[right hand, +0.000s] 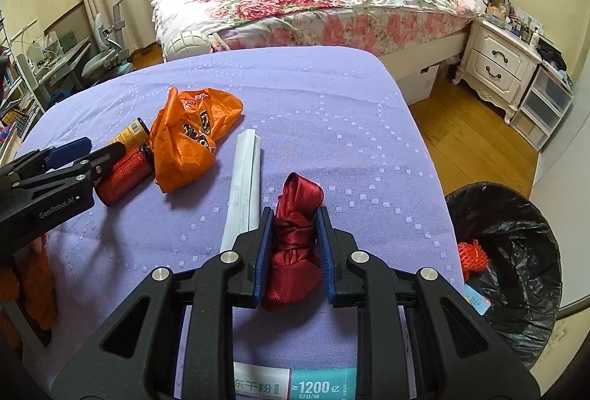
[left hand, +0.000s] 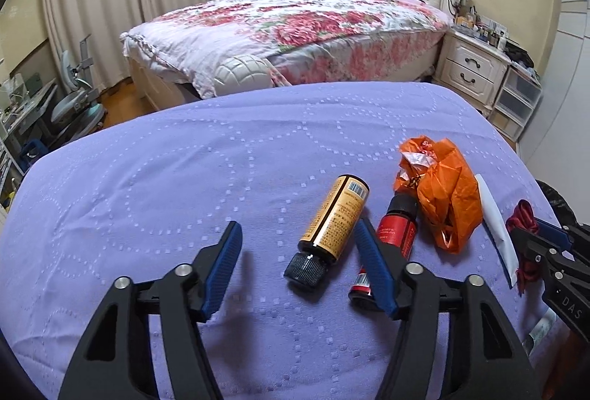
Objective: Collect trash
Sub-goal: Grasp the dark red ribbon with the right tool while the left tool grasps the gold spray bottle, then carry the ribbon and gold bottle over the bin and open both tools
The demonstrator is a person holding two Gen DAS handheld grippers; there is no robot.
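Observation:
An amber bottle [left hand: 333, 224] with a black cap lies on the purple cloth [left hand: 166, 178] between the fingers of my left gripper [left hand: 298, 245], nearer the right pad. The pads do not touch it; the gripper is open. A red bottle [left hand: 396, 234] lies just outside the right finger, partly hidden by it. Beside it are a crumpled orange plastic bag [left hand: 448, 193] and a long white packet [left hand: 496, 223]. My right gripper [right hand: 293, 215] is shut on a bundle of dark red ribbon [right hand: 295, 252] resting on the cloth. The orange bag [right hand: 184, 145] and the white packet [right hand: 243, 186] lie beyond it.
A bin lined with a black bag [right hand: 523, 215] stands on the wooden floor right of the table, holding a red net [right hand: 474, 254]. A teal-labelled box [right hand: 295, 387] lies at the table's near edge. A flowered bed [left hand: 295, 20] and a white nightstand [left hand: 472, 68] stand behind.

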